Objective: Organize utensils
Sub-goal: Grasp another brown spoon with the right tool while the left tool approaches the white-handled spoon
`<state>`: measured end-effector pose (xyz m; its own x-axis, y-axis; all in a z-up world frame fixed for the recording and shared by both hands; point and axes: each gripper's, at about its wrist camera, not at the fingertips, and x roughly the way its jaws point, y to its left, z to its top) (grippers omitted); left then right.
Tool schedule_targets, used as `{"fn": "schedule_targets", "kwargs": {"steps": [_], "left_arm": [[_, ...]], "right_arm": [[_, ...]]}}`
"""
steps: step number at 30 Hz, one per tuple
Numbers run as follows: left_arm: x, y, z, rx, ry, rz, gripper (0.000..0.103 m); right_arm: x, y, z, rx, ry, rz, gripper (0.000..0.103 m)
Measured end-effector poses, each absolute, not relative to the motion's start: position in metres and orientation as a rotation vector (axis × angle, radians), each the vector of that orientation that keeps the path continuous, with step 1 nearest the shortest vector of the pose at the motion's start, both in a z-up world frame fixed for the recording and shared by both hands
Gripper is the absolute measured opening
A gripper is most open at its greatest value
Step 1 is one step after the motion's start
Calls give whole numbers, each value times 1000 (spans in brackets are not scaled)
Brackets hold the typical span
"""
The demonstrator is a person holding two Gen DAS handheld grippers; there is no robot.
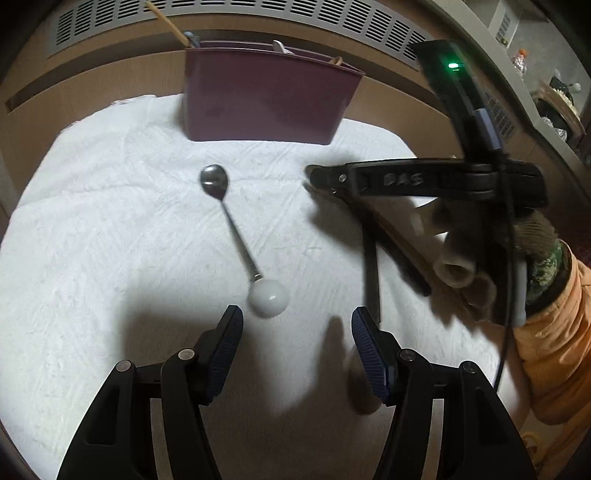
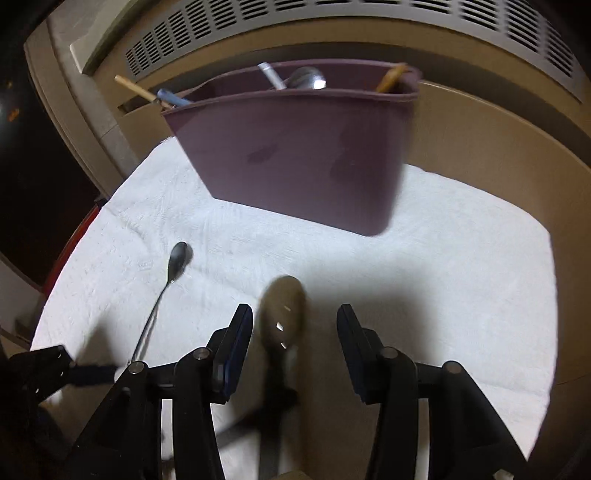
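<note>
A metal spoon [image 1: 236, 229] with a round white knob lies on the white towel [image 1: 110, 240]; its knob rests just beyond my left gripper [image 1: 297, 317], which stands open and holds nothing. The same metal spoon [image 2: 173, 269] shows at the left of the right wrist view. A blurred brown wooden spoon [image 2: 282, 314] sits between the fingers of my right gripper [image 2: 293, 321], with a gap to the pads on both sides. From the left wrist view the right gripper [image 1: 317, 177] is seen side-on, with the wooden spoon's handle [image 1: 402, 251] slanting beneath it. The purple caddy [image 2: 295, 155] stands behind.
The purple caddy [image 1: 266, 99] holds several utensils, among them a wooden stick [image 2: 136, 88], a blue handle [image 2: 171, 98] and a metal spoon [image 2: 306, 79]. A vented wall panel [image 2: 332, 22] rises behind it. A gloved hand [image 1: 480, 266] in an orange sleeve grips the right tool.
</note>
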<state>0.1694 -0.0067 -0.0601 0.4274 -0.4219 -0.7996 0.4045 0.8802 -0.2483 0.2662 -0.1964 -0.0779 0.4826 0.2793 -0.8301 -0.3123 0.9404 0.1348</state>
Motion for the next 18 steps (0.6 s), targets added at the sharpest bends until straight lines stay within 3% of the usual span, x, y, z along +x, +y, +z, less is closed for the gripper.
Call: {"fn": "schedule_targets", "kwargs": {"steps": [4,5,6,18], "left_arm": [[170,3,-62,-26,1008,-475,62],[169,4,-62,-30,1007,-472,62],[169,5,-61,-32,1005,-467,62],[190,-3,-49,-19,937,-403,62]], "right_arm": [[265,-175,-85,-161,1002,319,44],[262,-174,-84,-196,1000,312,32],[260,-173,-82,-208,998,315,31],[216,-200,-31,-153,887,347,31]]}}
